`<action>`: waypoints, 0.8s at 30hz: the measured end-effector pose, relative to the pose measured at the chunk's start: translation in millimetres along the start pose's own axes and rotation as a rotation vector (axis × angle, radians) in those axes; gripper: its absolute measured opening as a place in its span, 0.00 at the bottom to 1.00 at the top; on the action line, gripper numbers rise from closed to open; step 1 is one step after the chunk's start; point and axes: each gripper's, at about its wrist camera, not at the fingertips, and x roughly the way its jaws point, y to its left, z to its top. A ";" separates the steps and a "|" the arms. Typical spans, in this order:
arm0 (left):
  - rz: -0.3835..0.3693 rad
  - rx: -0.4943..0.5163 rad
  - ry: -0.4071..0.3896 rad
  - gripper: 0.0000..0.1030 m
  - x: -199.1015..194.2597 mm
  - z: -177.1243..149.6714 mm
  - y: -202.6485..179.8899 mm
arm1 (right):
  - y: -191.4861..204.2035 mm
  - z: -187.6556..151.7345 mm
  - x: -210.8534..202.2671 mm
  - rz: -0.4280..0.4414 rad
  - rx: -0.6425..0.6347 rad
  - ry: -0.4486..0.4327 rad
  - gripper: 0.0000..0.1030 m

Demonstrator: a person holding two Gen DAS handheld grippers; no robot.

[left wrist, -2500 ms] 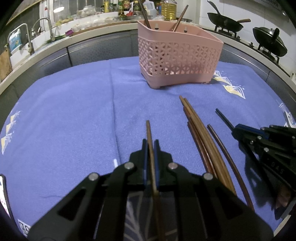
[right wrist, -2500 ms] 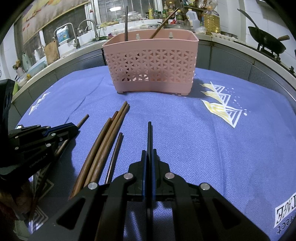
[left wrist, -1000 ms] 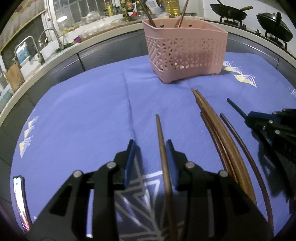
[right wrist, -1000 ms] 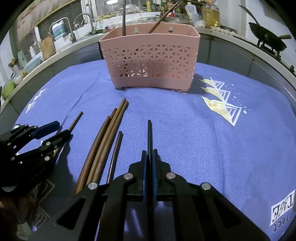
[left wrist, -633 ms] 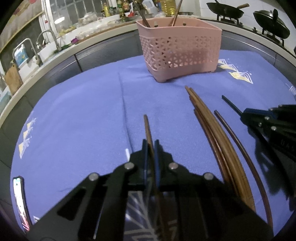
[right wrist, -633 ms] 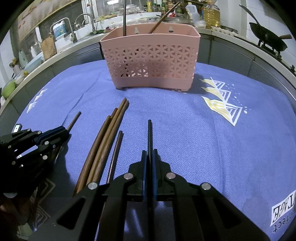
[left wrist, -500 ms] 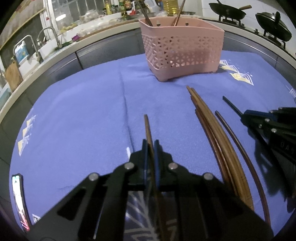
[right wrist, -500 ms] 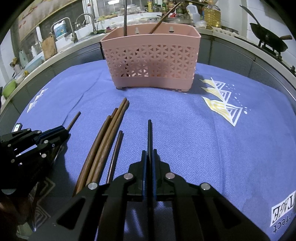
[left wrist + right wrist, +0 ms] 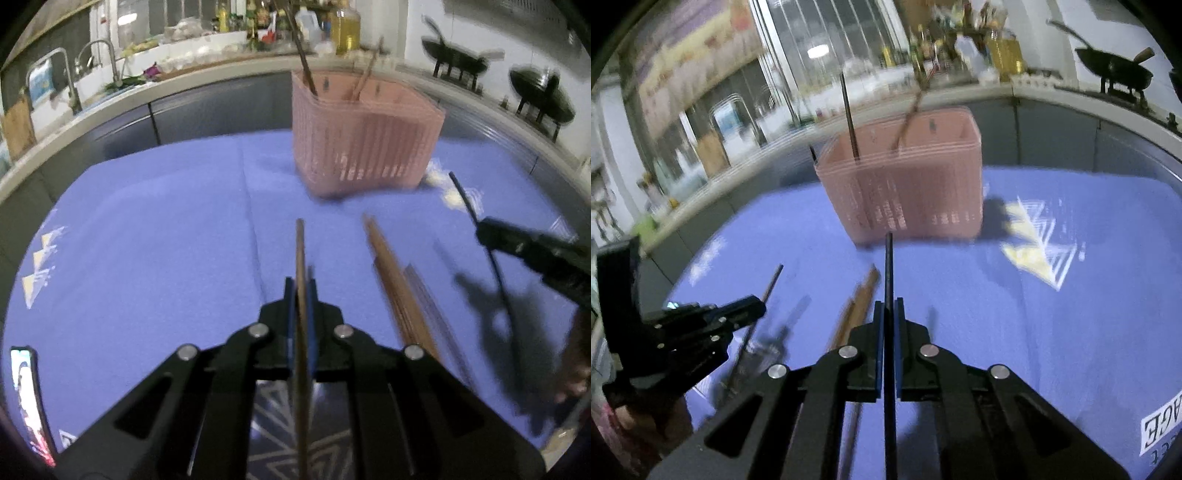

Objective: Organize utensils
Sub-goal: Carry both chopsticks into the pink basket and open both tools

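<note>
Left gripper [image 9: 301, 291] is clamped on a brown wooden chopstick [image 9: 300, 254] that juts forward toward the pink slotted basket [image 9: 364, 144], and the right gripper [image 9: 888, 314] is clamped likewise on a thin black chopstick [image 9: 888, 269] aimed at the same basket. Loose brown chopsticks [image 9: 399, 291] lie on the blue cloth [image 9: 147, 240] between the two grippers, with bare cloth ahead of both tips up to the basket's near wall. Two chopsticks already stand inside the basket, which sits near the cloth's far edge.
</note>
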 end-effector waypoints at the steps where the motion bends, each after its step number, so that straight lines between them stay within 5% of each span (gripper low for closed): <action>1: -0.036 -0.024 -0.017 0.05 -7.9 6.9 4.7 | -0.2 5.2 -7.0 0.016 0.007 -0.032 0.05; 14: -0.172 -0.056 -0.133 0.05 -56.6 67.7 21.8 | 7.1 59.9 -50.6 0.078 -0.013 -0.211 0.05; 24: -0.208 -0.009 -0.379 0.05 -120.3 184.8 4.5 | 17.9 162.9 -78.5 0.132 -0.033 -0.376 0.05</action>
